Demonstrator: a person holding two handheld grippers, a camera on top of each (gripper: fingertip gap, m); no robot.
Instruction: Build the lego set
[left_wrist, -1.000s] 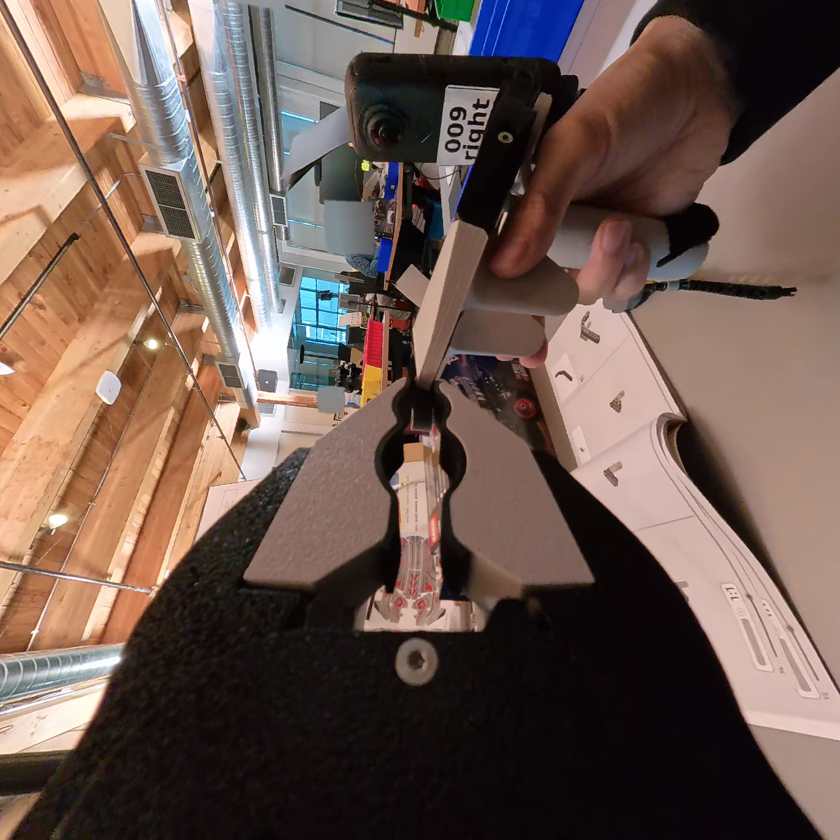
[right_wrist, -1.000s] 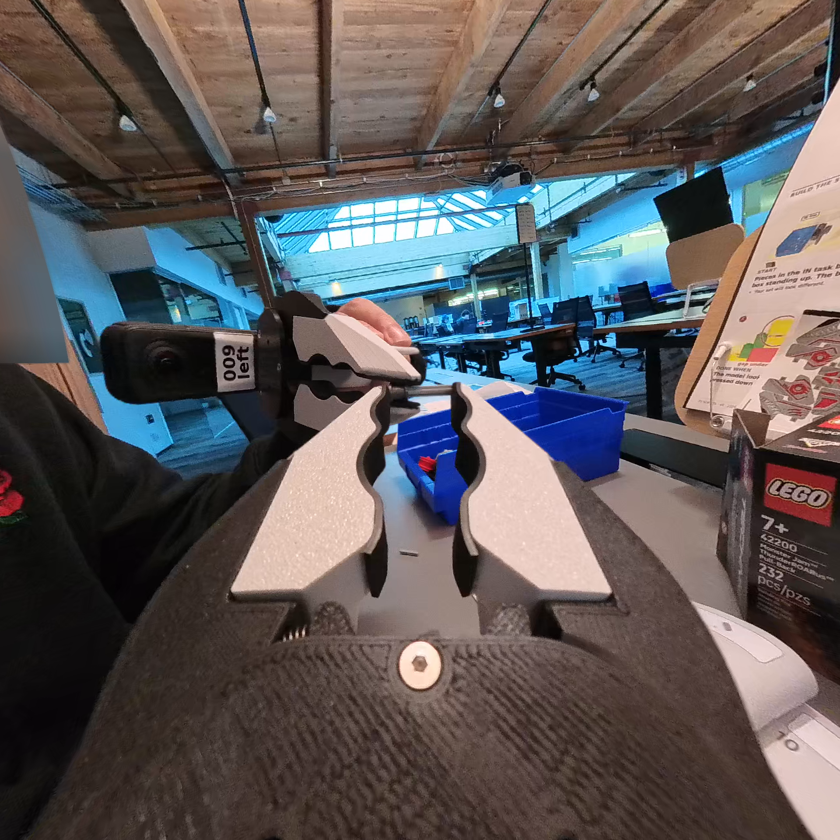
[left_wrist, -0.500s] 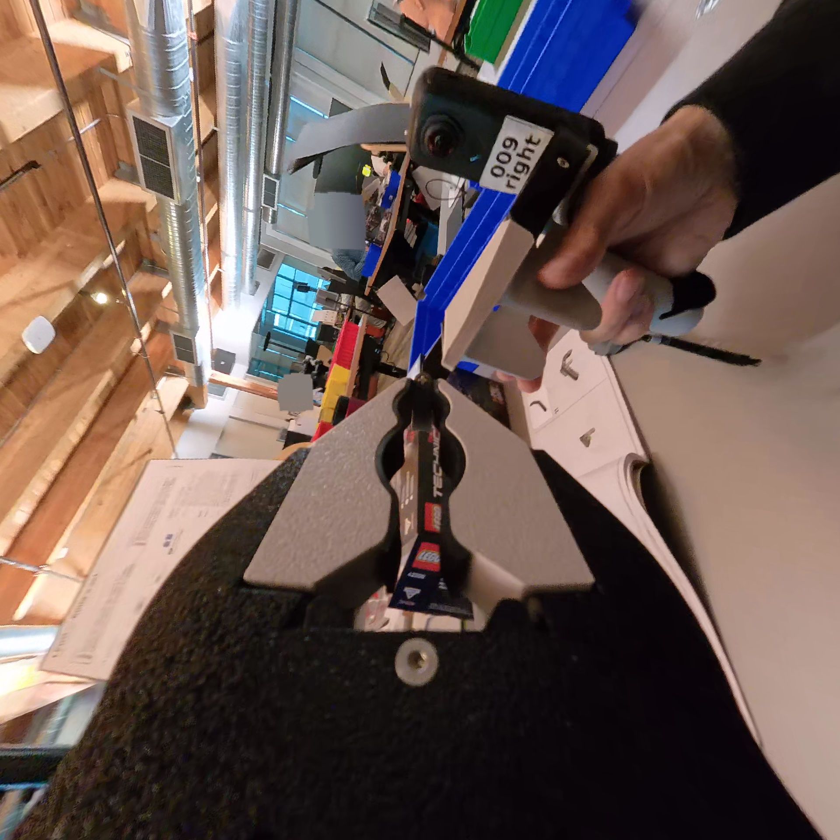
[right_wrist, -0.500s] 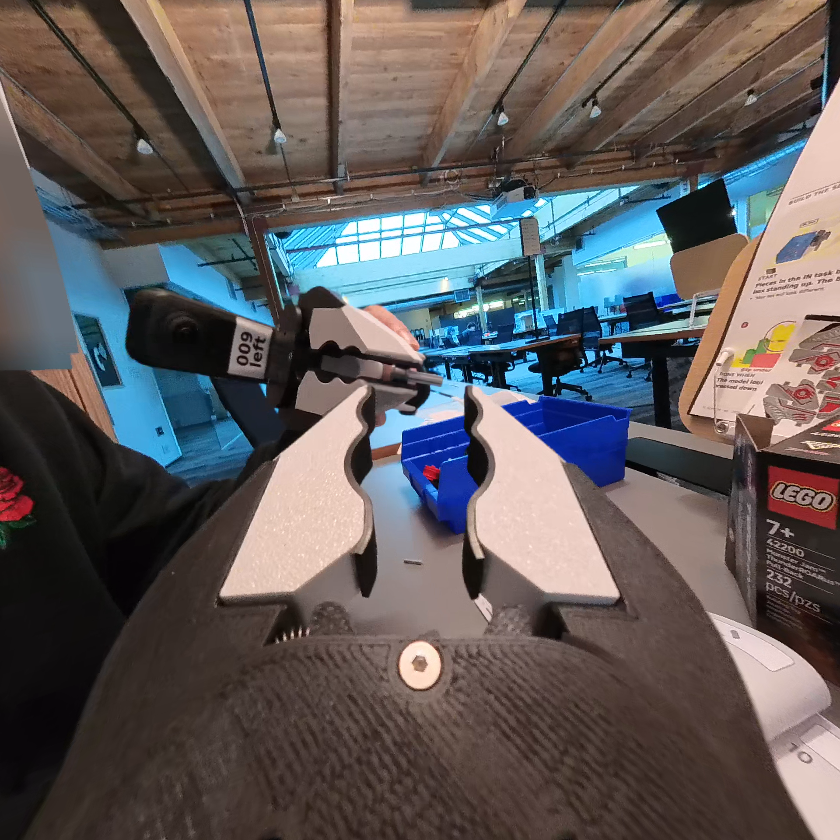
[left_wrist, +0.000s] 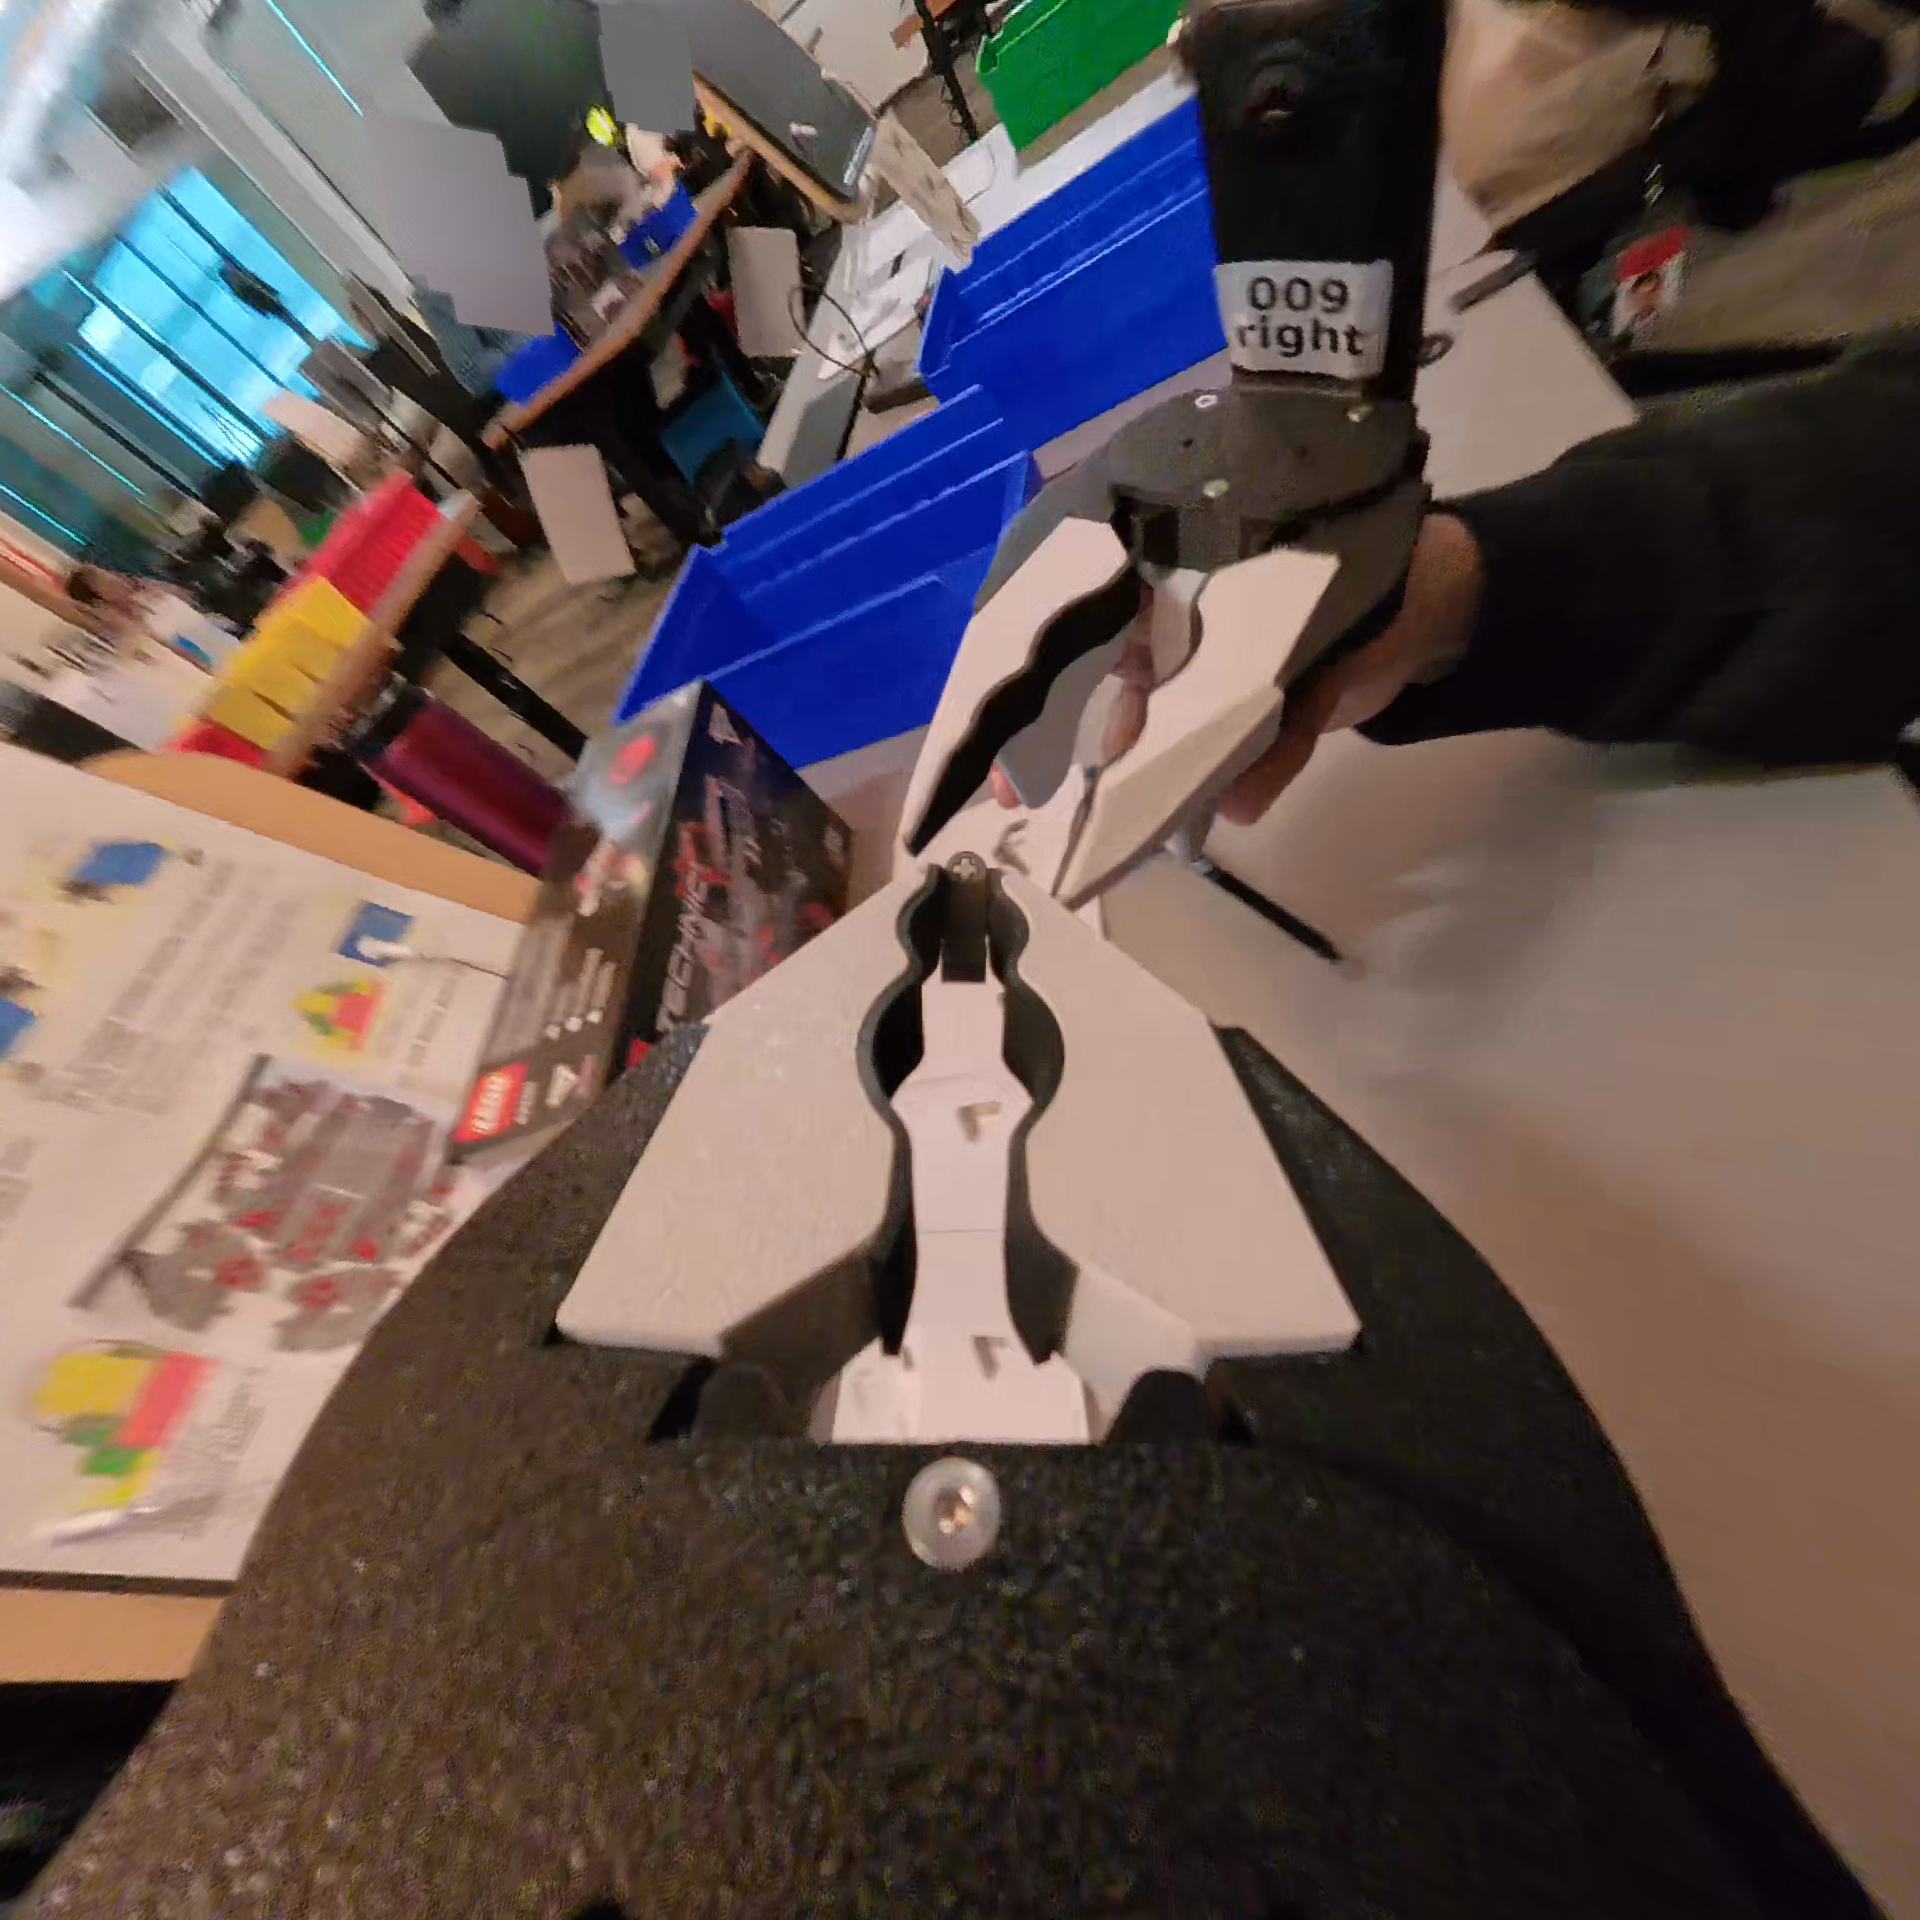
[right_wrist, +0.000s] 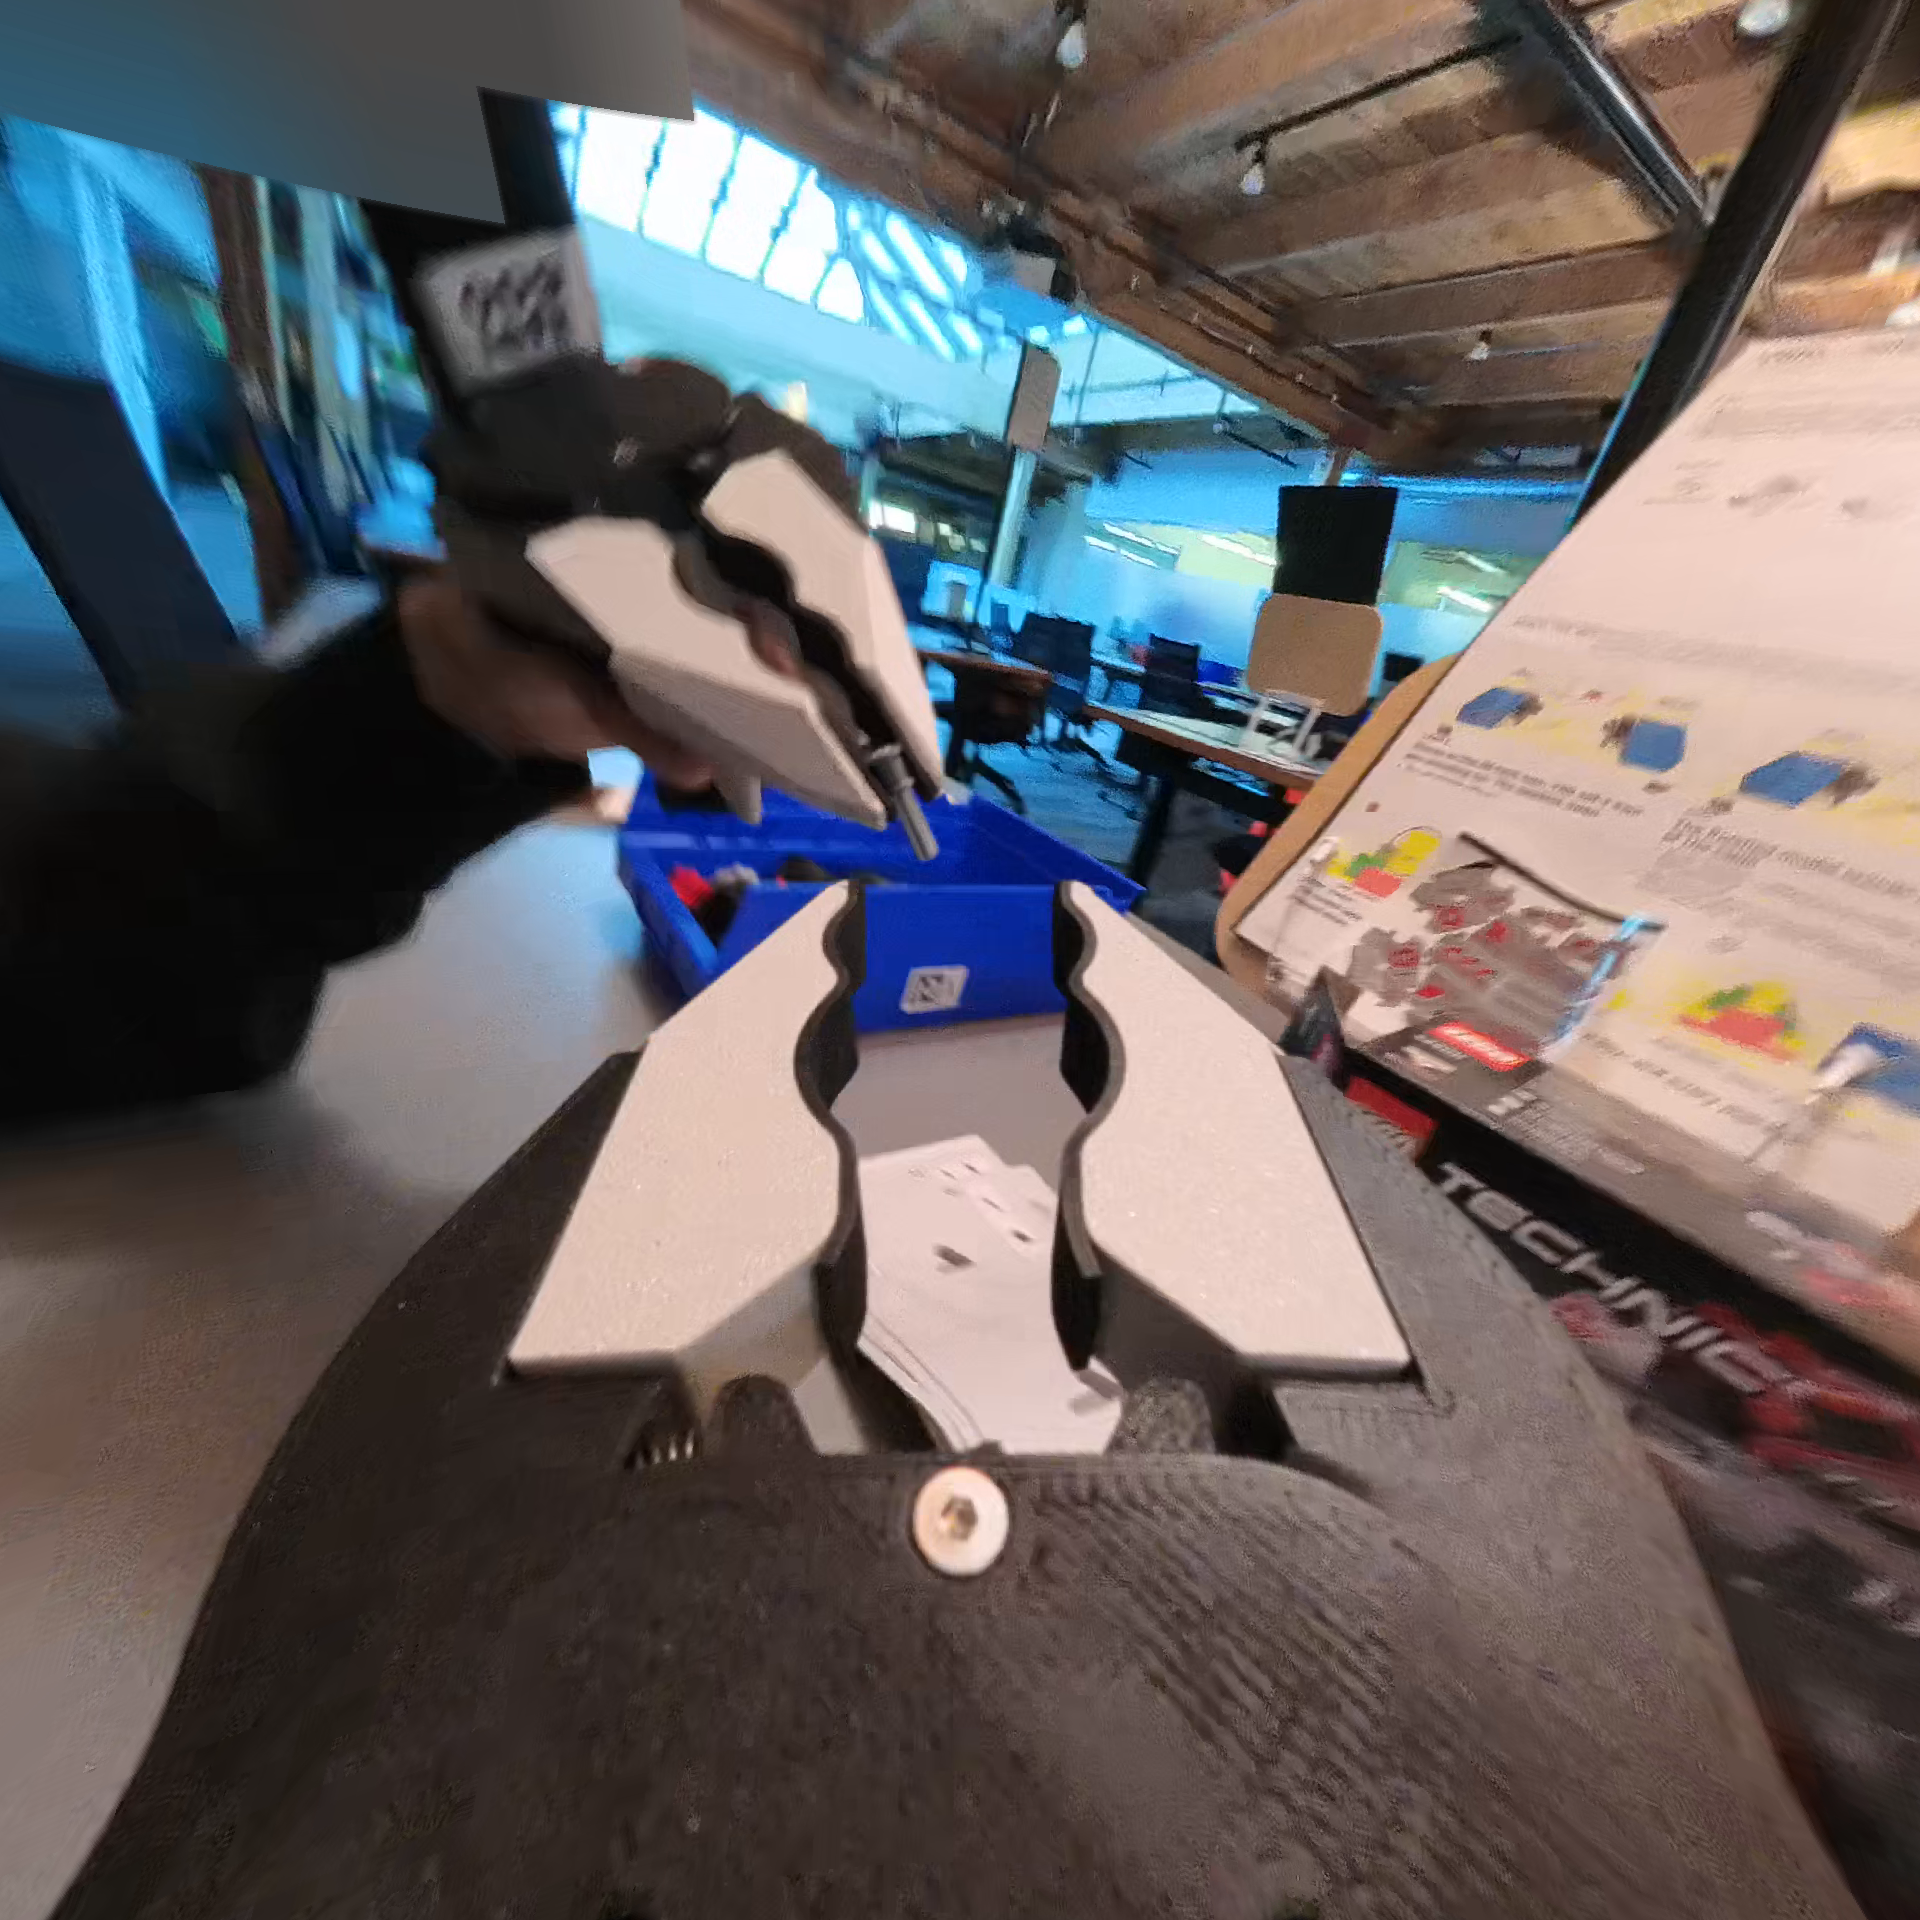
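Up close, the left claw (left_wrist: 966, 883) is clamped on a small dark axle pin (left_wrist: 964, 914), whose tip pokes out past the fingertips; in the right wrist view the same pin (right_wrist: 906, 810) juts from that claw (right_wrist: 902, 800) above a blue bin (right_wrist: 966, 935) of pieces. Facing it, the right claw (right_wrist: 956, 904) stands open and empty, its jaws spread apart over the white instruction booklet (right_wrist: 966, 1247) lying on the grey bench (right_wrist: 436, 1039). Beside the booklet, the dark set box (left_wrist: 727, 914) stands near the bench's edge, with a printed board (right_wrist: 1662, 831) propped behind it
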